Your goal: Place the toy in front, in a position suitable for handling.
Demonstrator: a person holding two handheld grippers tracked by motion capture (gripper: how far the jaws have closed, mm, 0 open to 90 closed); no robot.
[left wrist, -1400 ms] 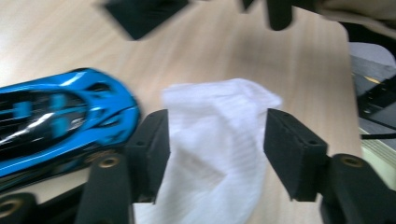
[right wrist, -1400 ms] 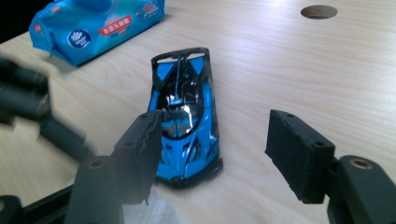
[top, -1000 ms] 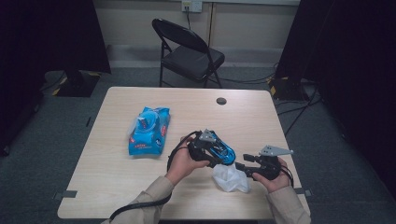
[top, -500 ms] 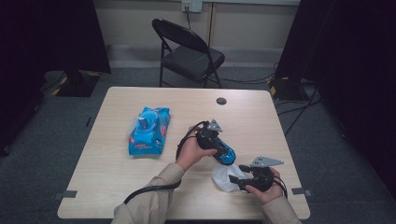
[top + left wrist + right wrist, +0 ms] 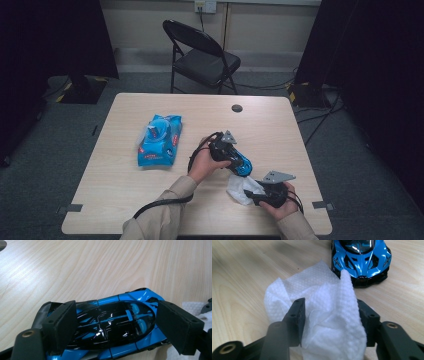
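Wipes packet (image 5: 160, 141): laid left on the table (image 5: 125, 200), spare. Toy car (image 5: 241, 165): clamped across its body by the left gripper (image 5: 239, 165), steadied for cleaning. White wipe (image 5: 242, 189): bunched between the right gripper's (image 5: 250, 196) just-closing jaws, near right.

left claw (image 5: 239, 165) jaws spread wide, angled down; right claw (image 5: 248, 194) jaws just closing, pointing left.
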